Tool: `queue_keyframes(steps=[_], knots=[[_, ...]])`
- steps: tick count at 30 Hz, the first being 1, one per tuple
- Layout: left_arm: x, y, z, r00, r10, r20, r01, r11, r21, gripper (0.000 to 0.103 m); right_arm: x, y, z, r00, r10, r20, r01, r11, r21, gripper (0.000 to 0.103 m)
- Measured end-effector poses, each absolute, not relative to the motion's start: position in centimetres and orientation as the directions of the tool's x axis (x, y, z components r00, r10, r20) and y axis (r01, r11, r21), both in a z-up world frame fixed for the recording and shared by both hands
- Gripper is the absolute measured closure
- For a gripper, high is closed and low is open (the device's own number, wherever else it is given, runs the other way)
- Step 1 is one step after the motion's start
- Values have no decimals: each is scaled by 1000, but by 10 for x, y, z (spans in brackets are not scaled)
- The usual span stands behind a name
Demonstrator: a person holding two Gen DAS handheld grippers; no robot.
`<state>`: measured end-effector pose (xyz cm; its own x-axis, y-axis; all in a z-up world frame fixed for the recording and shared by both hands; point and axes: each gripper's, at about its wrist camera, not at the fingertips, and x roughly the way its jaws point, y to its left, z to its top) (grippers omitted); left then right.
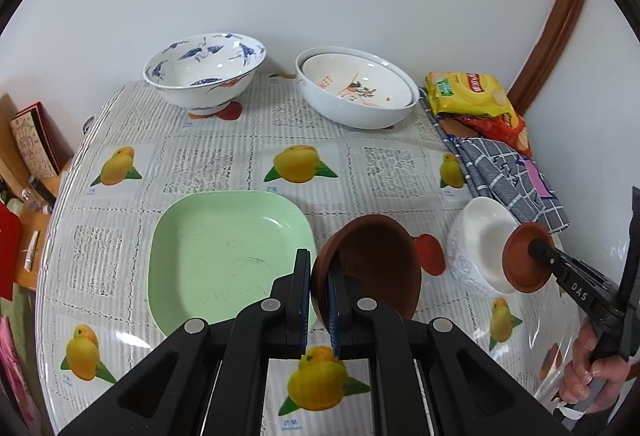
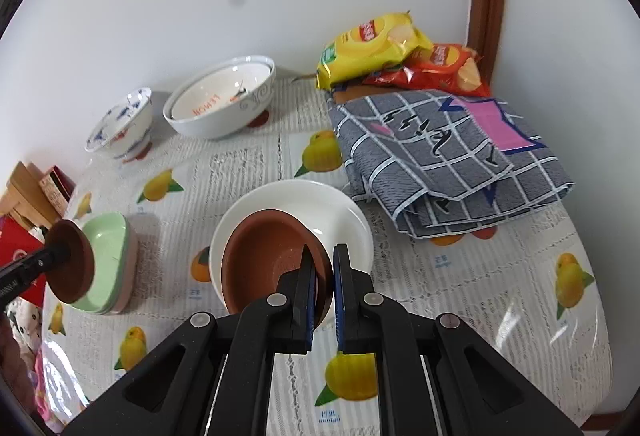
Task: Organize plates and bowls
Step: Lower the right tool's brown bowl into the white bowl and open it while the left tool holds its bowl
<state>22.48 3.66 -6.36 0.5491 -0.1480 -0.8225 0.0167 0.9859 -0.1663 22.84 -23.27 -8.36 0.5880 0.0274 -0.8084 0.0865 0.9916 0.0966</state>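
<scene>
Left edge of the table (image 1: 224, 156): a blue-patterned bowl (image 1: 204, 70) is seen at the back near the wall, well apart from the rest. In front of it a green square plate (image 1: 216, 256) is seen close to the near edge, with bare cloth between the two.

Just right of the plate, a brown bowl (image 1: 372, 264) is held tilted above the cloth; its near rim is pinched by the left gripper (image 1: 319, 306), fingers nearly closed on it.

Back centre: a plate nested in a white bowl (image 1: 360, 112), near the wall.

Right side: a second brown bowl (image 2: 268, 260) is gripped at its rim by the right gripper (image 2: 323, 300), fingers narrowly parted around the wall, and is tilted over a white bowl (image 2: 344, 212); contact between them cannot be told.

Further right, a grey checked cloth (image 2: 448, 160) and snack bags (image 2: 376, 44) fill the back corner. Open tablecloth is seen at the near right edge.
</scene>
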Motion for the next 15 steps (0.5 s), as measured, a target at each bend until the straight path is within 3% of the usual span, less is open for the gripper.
queue_keyframes(steps=[15], knots=[[240, 39, -81, 528, -152, -836, 12, 985, -172, 95, 260, -228, -125, 512, 16, -859, 79, 995, 66, 95]])
